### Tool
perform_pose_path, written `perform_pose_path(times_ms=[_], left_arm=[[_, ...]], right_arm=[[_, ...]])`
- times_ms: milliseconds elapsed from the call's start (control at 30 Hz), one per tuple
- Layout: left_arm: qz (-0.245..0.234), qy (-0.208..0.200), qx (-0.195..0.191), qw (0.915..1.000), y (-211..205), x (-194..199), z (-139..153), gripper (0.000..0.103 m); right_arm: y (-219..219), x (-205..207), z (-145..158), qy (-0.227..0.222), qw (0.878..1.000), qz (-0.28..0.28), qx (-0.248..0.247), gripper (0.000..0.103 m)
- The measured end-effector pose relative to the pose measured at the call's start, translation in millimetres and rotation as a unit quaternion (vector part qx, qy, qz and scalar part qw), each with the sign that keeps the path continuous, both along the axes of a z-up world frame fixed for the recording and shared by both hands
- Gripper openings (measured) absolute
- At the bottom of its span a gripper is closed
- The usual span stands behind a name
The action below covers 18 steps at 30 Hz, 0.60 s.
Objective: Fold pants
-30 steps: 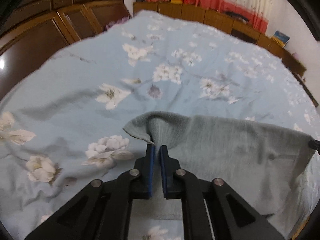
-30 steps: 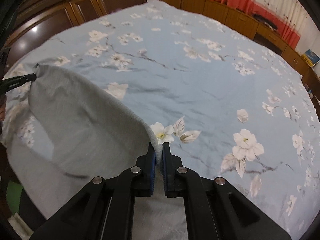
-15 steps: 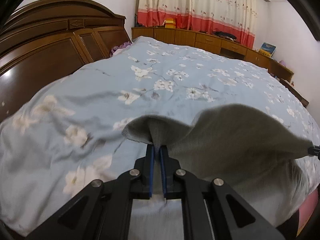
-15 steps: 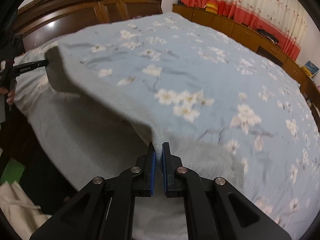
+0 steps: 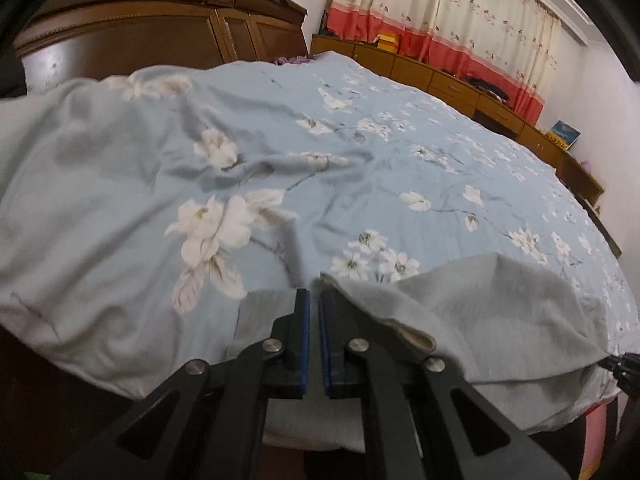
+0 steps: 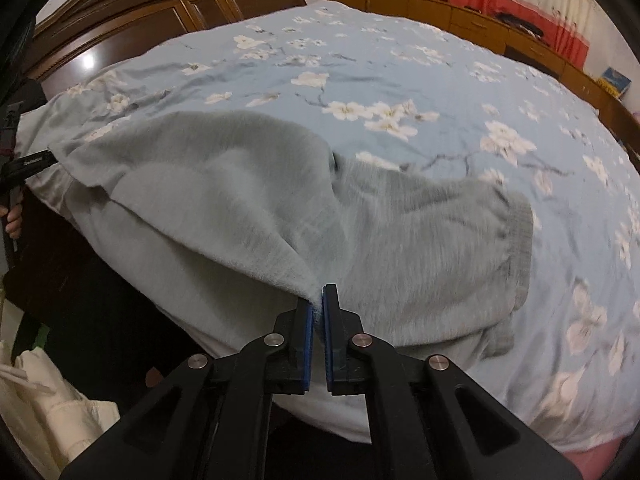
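Both grippers have carried the grey pants (image 6: 248, 184) back toward the near edge of the bed (image 6: 460, 92), so the lifted fold now drapes lower over the flowered cover. Left gripper (image 5: 314, 300) and right gripper (image 6: 318, 304) each stay pinched tight on a fabric edge, jaws nearly touching.

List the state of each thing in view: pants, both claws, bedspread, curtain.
pants: grey, partly folded over at the near bed edge, cuff end lying flat on the bed
left claw: shut on a pants edge
right claw: shut on a pants edge
bedspread: spread over the bed, wrinkled
curtain: drawn shut
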<state>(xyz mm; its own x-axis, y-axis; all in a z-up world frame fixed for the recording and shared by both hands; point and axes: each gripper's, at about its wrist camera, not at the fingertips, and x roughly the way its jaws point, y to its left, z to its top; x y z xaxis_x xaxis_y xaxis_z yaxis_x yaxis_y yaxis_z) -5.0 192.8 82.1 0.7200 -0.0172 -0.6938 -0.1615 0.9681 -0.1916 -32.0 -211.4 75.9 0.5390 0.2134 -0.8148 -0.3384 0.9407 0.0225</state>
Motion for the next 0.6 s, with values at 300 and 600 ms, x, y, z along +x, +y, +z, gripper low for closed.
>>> perform_pose_path(times_ms=[300,600], left_arm=[[-0.034,0.014,-0.037,0.9986,-28,-29,-9,0.030],[-0.048,0.015,-0.123,0.9911,-41,-43,-18,0.060]], right_arm=[[4,1,-33,0.012,1.000,-0.020,-0.008,0.005],[0,0,-35,0.008,0.999,-0.030,0.014,0.005]])
